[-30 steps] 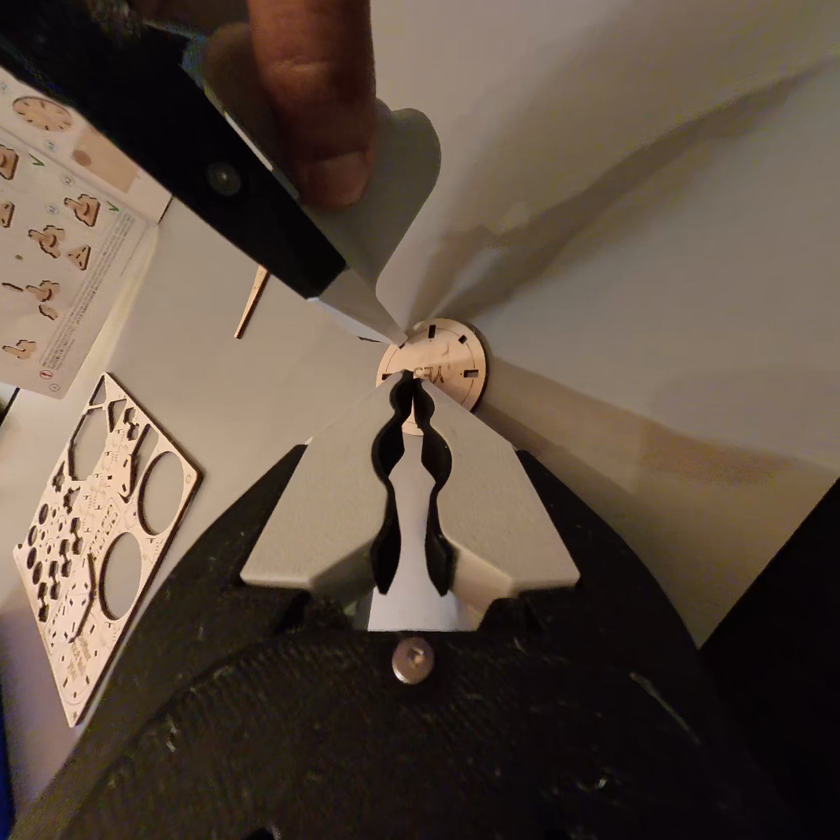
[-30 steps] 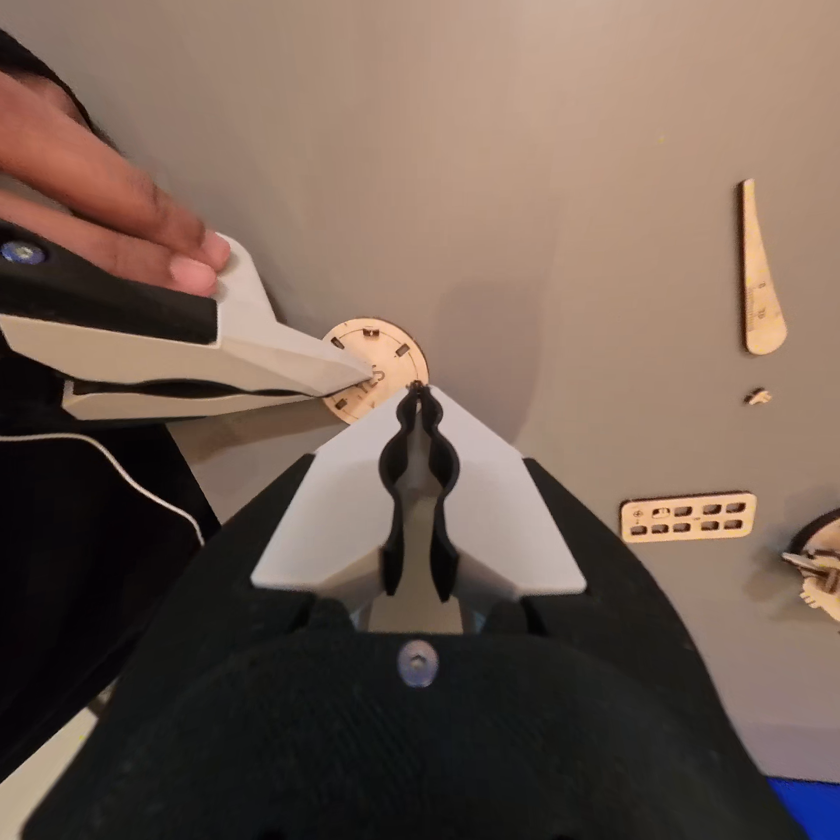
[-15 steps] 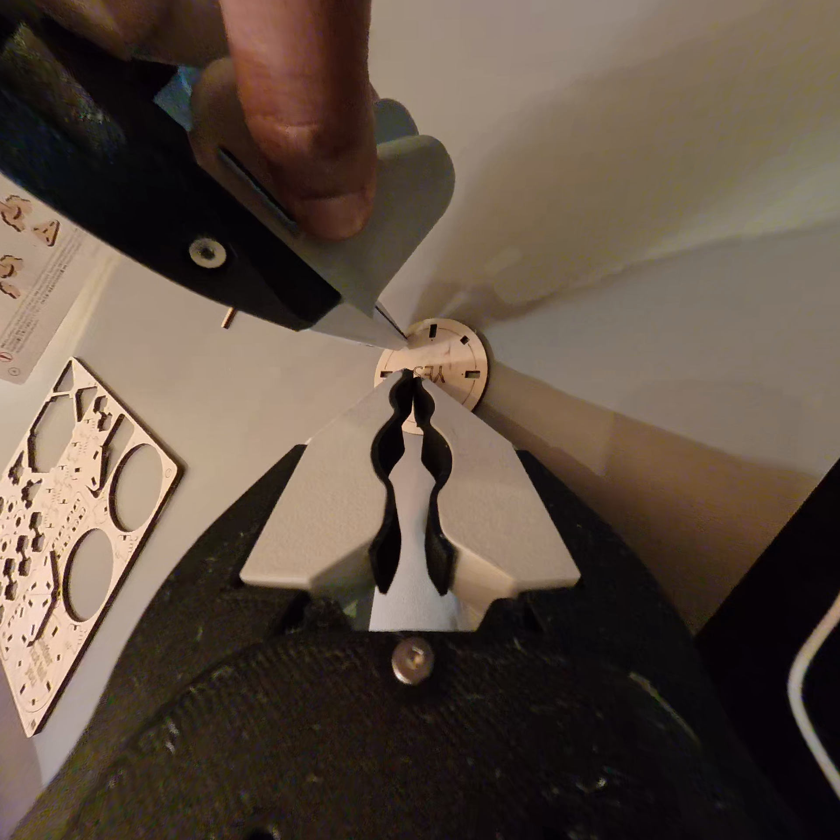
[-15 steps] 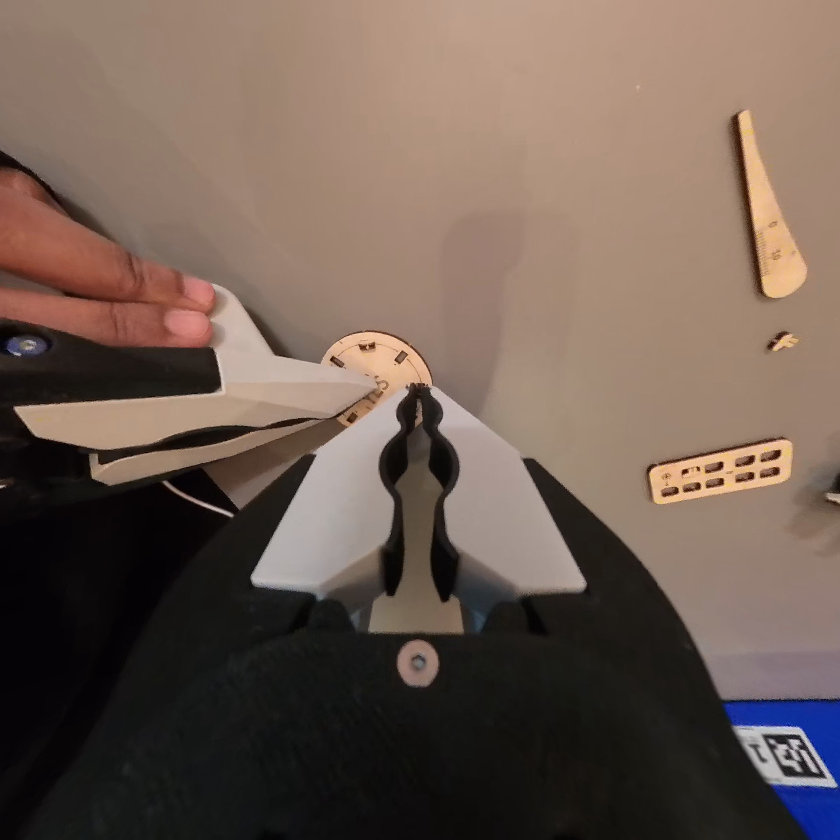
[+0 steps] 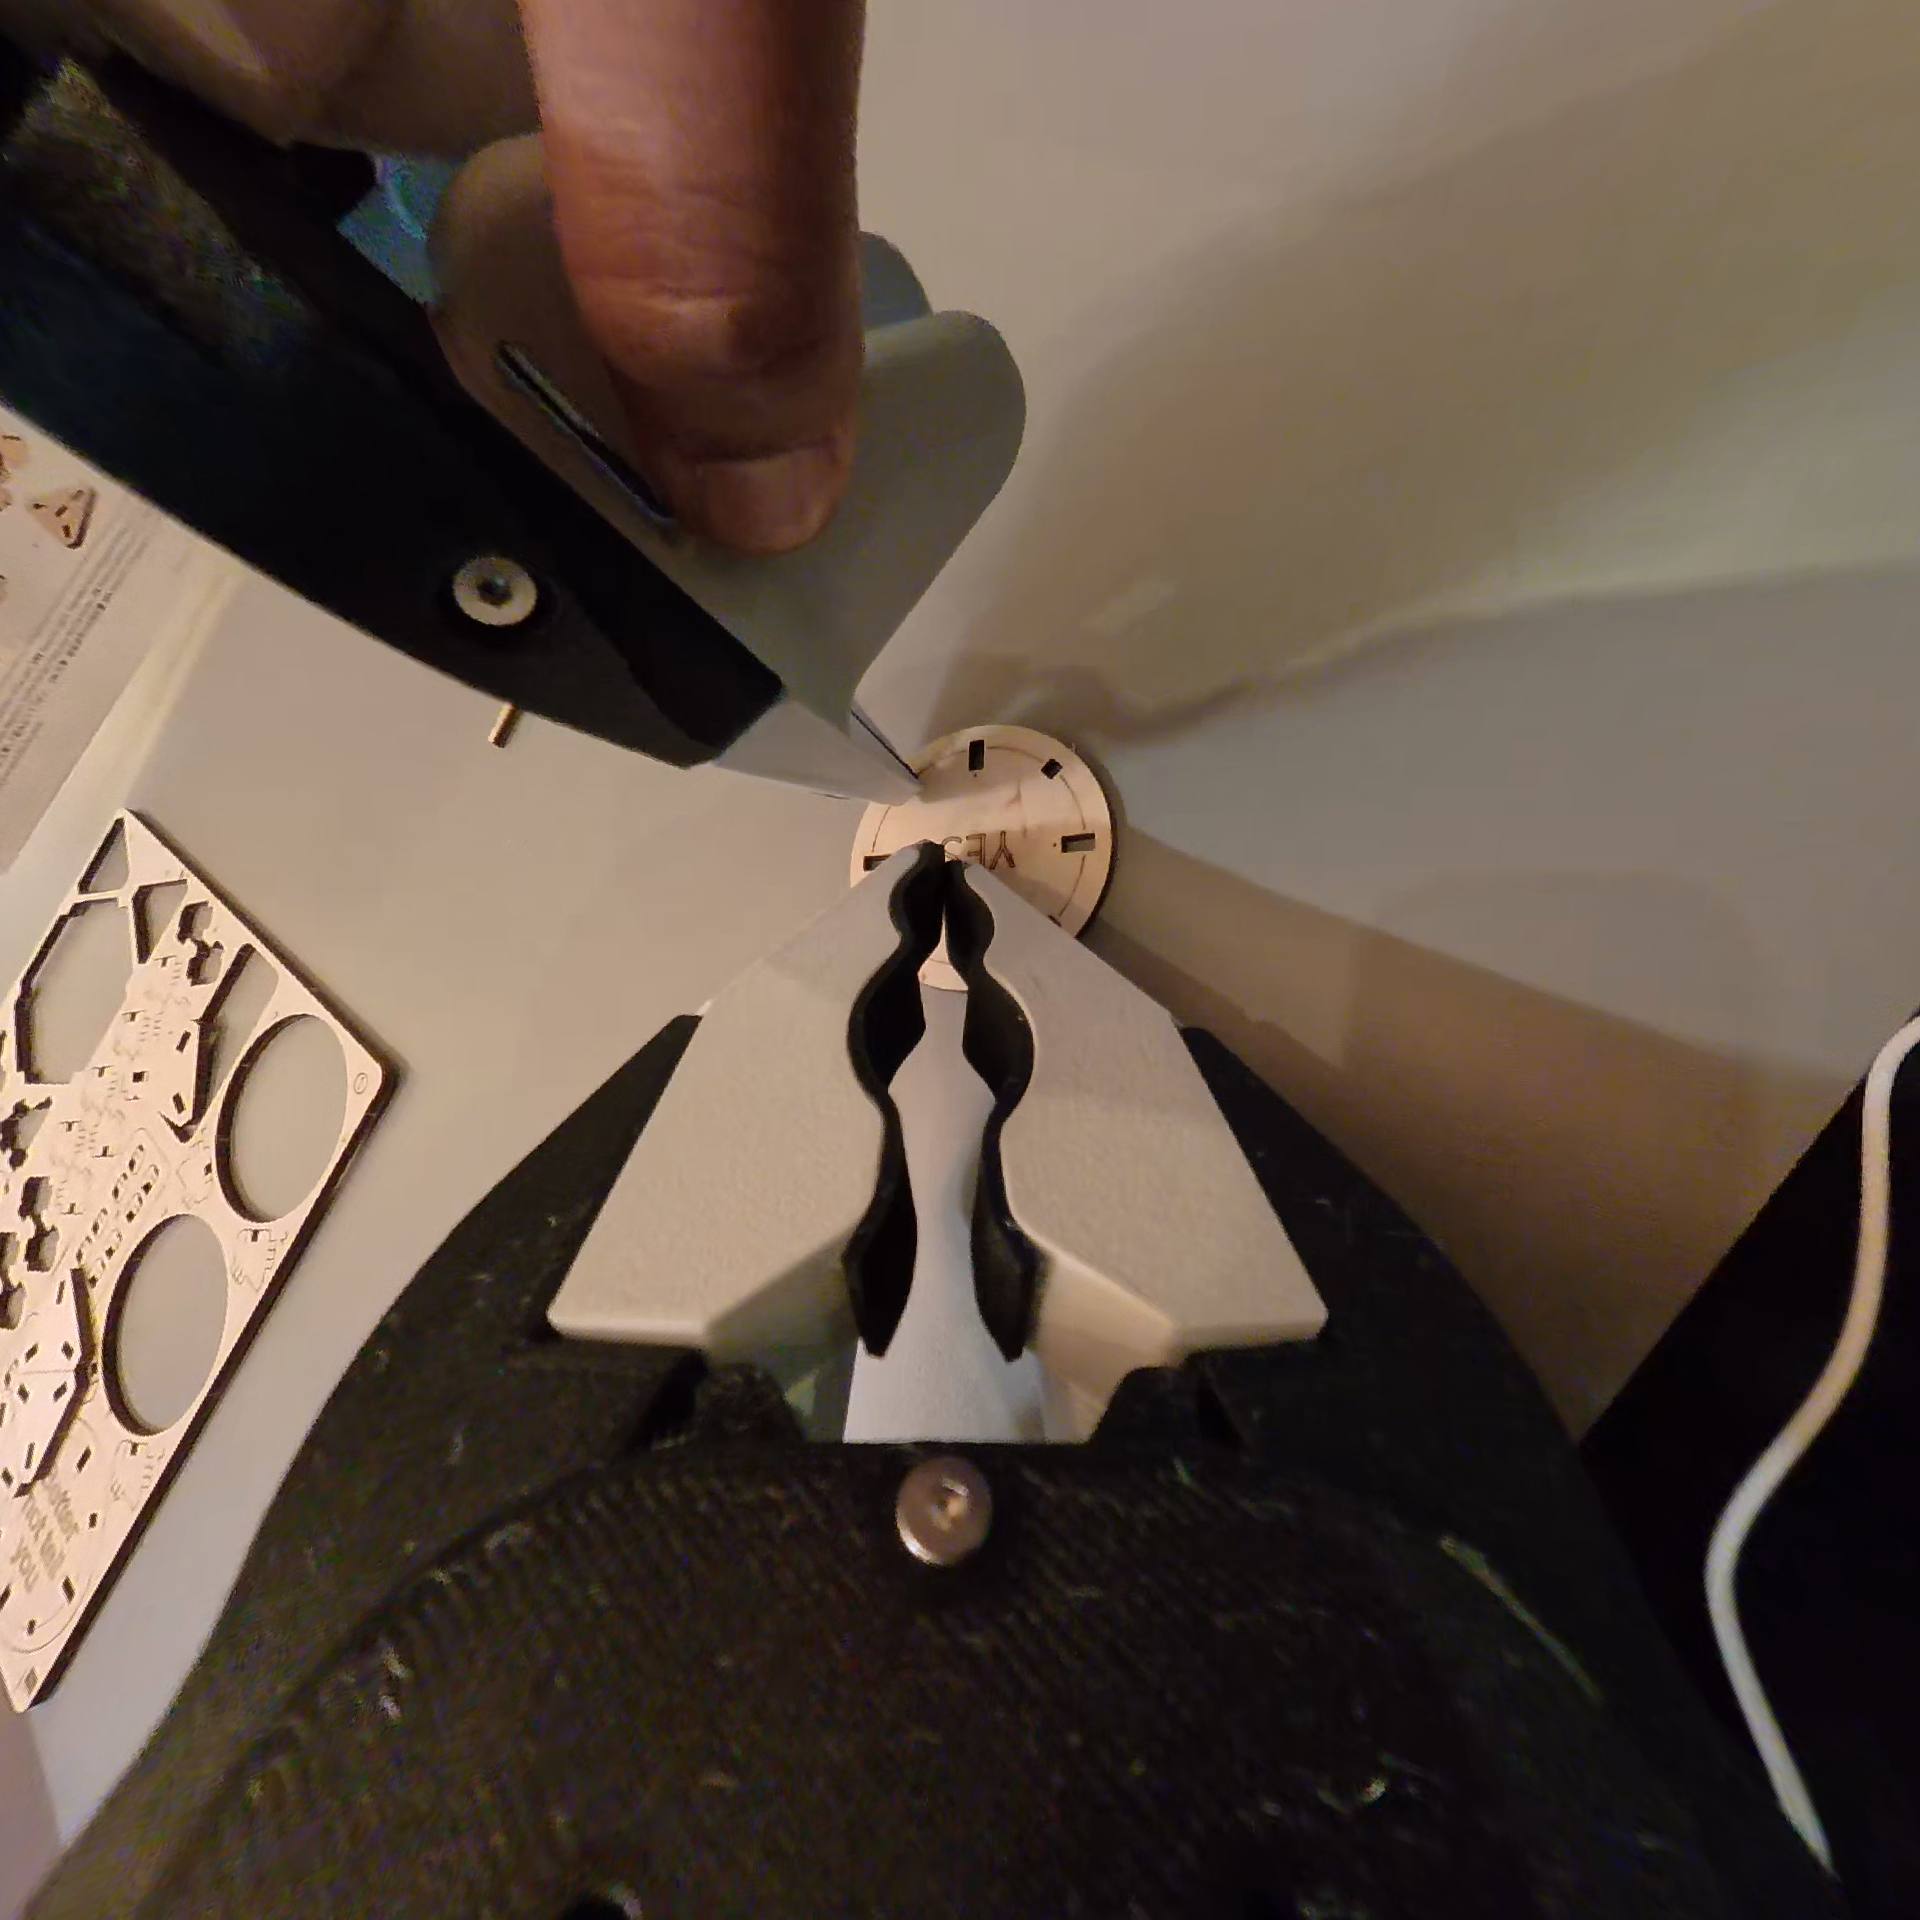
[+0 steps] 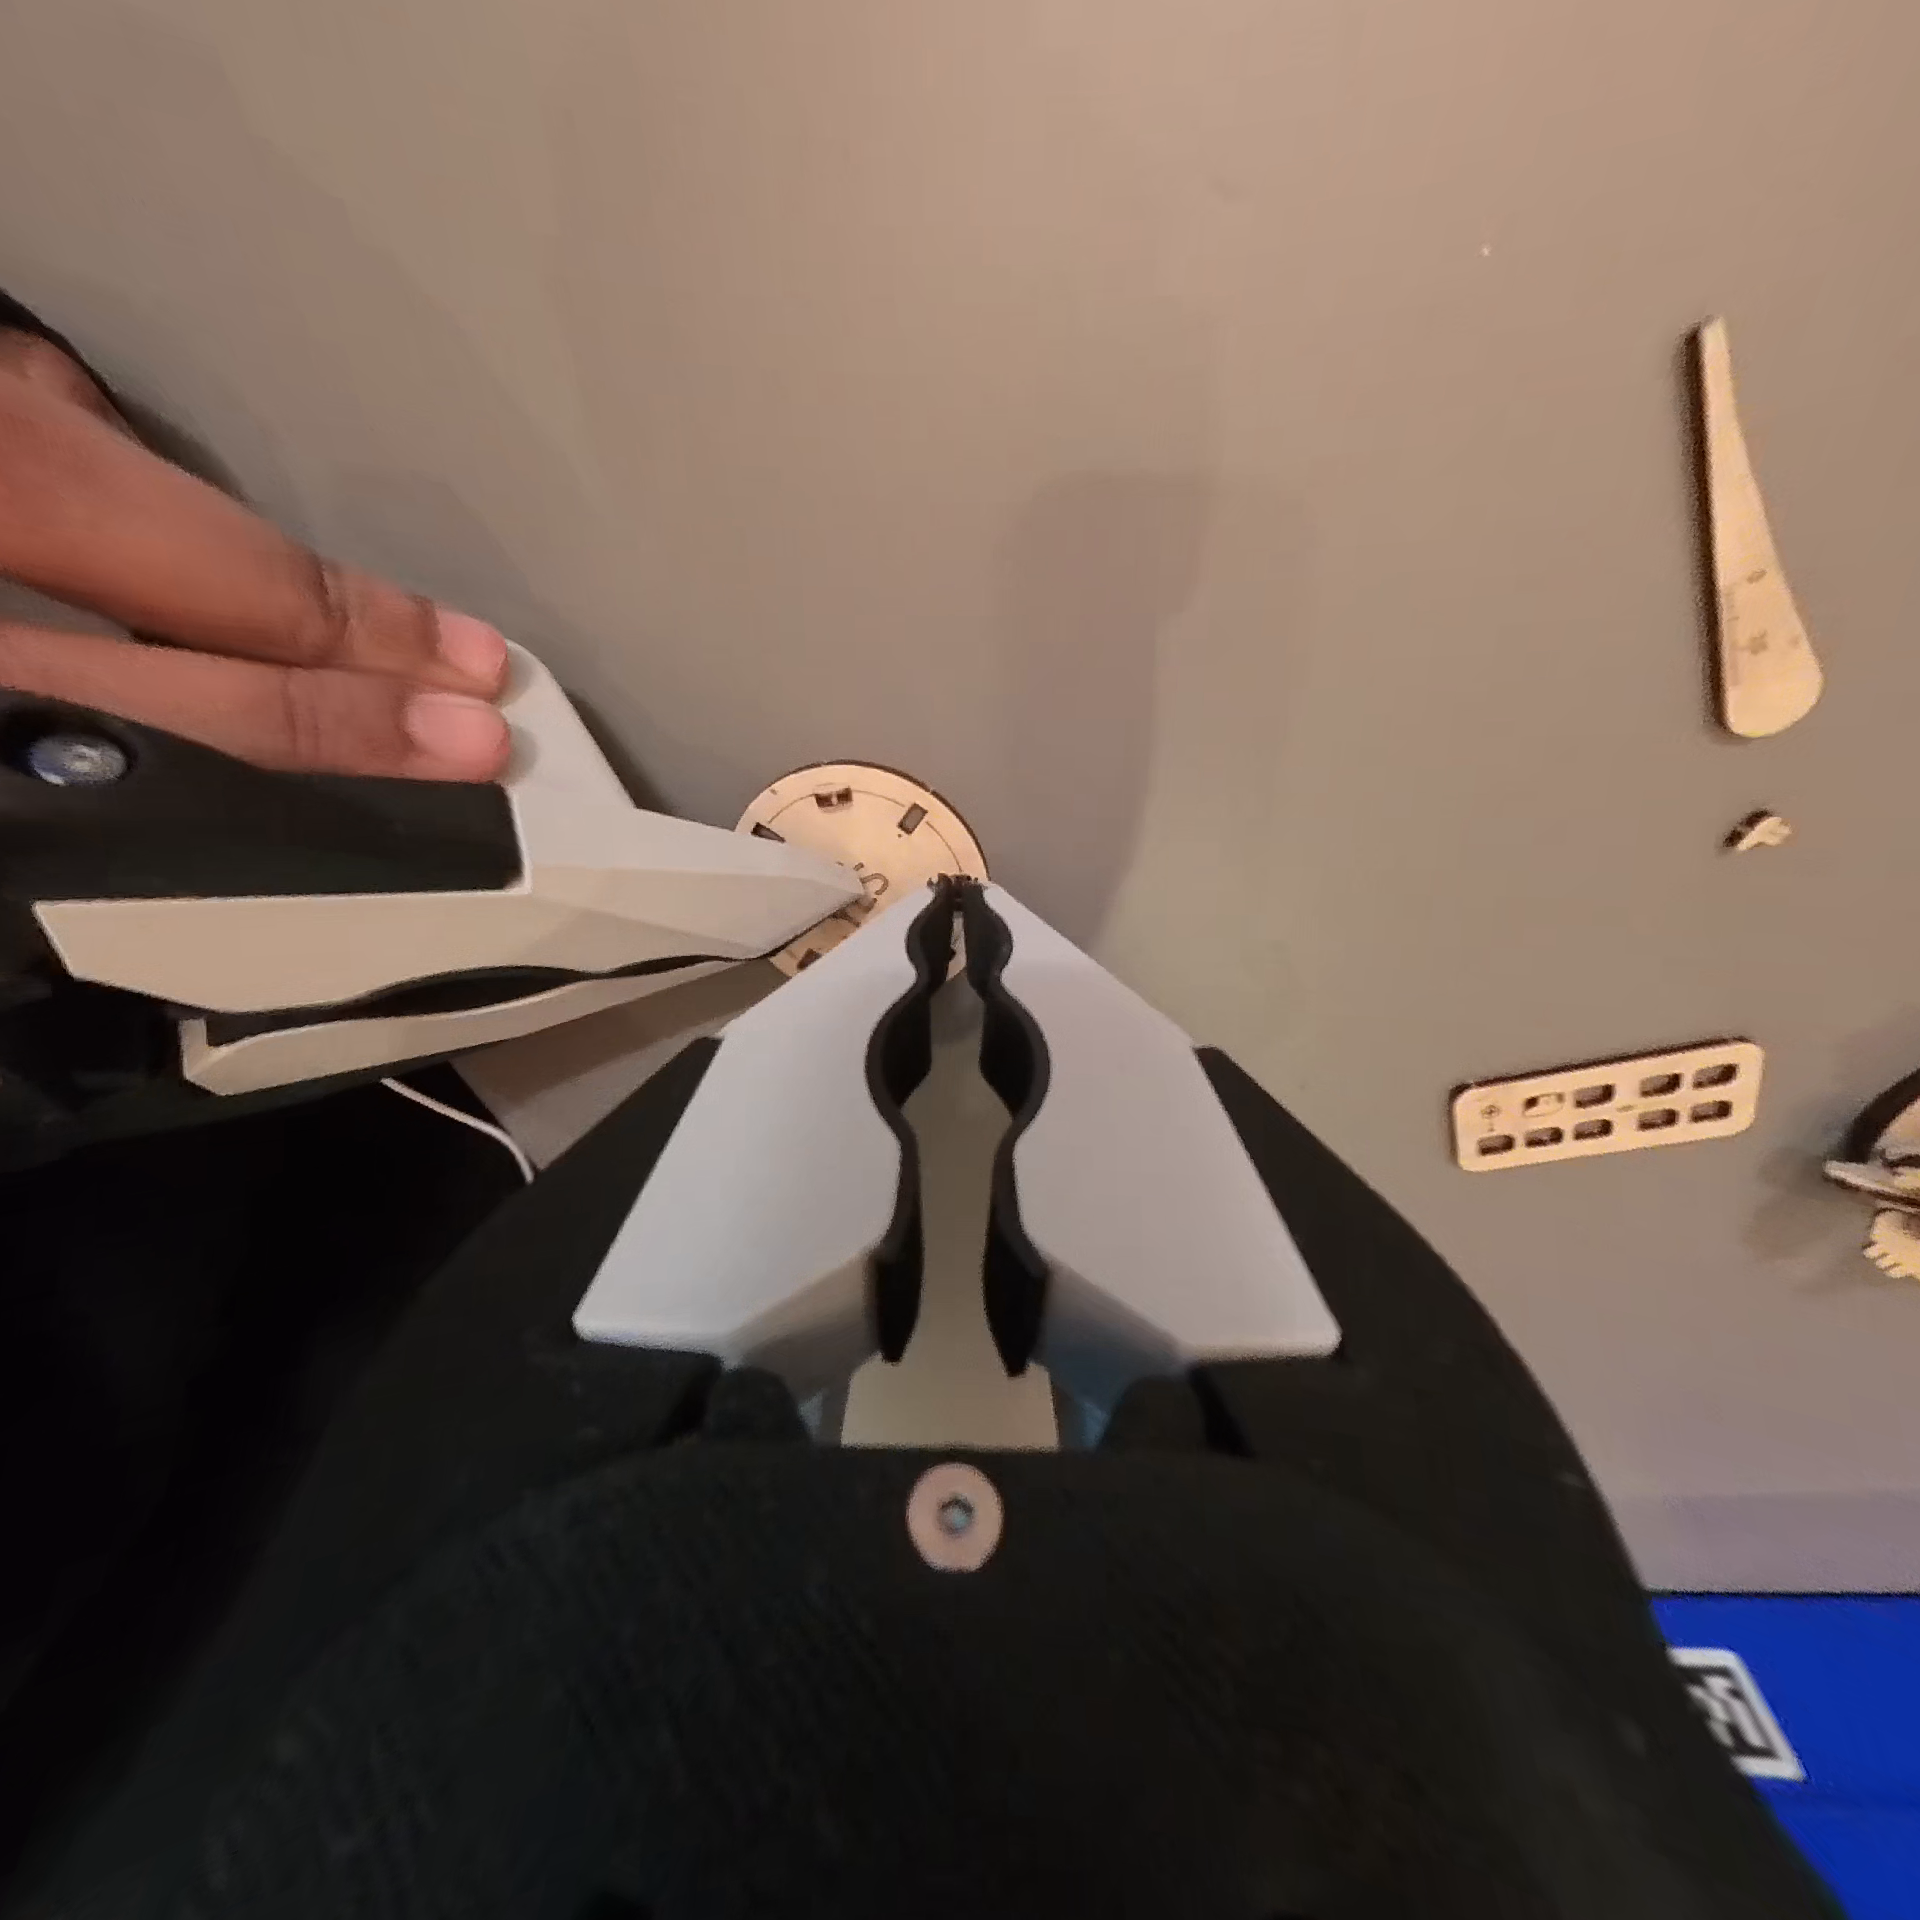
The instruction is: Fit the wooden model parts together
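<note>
Since the earlier frames: right tool [image 5: 902,792] shifted slightly, its tip now at the disc's rim; perforated sheet [image 5: 156,1226] sits lower in the left view.
Item: round wooden disc [image 5: 1023,831], slotted, flat on grey surface [image 6: 1247,416].
Left tool [image 5: 940,857]: jaws closed, nothing gripped, tips resting on disc's face.
Right tool: jaws closed, nothing gripped, tips at disc's edge.
Handling note: likely best to keep both tips pressing lightly and steadily so the thin disc does not skid or tip.
Nearby: long wooden piece [image 6: 1751,540], slotted strip [image 6: 1605,1101].
</note>
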{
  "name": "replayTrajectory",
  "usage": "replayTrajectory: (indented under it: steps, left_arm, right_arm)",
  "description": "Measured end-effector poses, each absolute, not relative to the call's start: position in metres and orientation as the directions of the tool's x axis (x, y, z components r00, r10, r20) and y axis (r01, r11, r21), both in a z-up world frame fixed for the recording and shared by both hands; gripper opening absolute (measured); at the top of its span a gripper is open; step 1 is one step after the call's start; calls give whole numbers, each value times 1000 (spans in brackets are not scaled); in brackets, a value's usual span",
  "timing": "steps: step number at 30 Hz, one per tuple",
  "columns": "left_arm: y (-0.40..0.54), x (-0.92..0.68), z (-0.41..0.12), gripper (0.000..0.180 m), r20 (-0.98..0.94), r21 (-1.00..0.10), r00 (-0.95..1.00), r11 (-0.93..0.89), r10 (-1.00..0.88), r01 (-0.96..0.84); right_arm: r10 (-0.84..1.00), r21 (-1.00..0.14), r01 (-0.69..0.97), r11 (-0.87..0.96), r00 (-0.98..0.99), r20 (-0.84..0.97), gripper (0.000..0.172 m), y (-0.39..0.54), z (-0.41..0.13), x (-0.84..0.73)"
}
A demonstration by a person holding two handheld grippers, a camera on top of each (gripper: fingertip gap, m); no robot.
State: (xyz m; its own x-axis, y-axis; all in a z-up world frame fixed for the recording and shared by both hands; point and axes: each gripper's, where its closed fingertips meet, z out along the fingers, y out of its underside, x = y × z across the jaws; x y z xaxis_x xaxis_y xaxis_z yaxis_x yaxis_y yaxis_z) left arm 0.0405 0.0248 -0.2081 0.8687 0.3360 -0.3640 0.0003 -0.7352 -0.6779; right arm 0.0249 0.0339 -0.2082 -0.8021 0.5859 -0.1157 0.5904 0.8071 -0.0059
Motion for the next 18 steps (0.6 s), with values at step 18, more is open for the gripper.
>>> replayTrajectory:
  steps: [18]
  left_arm:
    - [25, 40, -208, 0, -361, -679, 870, -734, 336, 2]
  right_arm:
    - [500, 15, 500, 866, -862, -82, 0, 34, -209, 25]
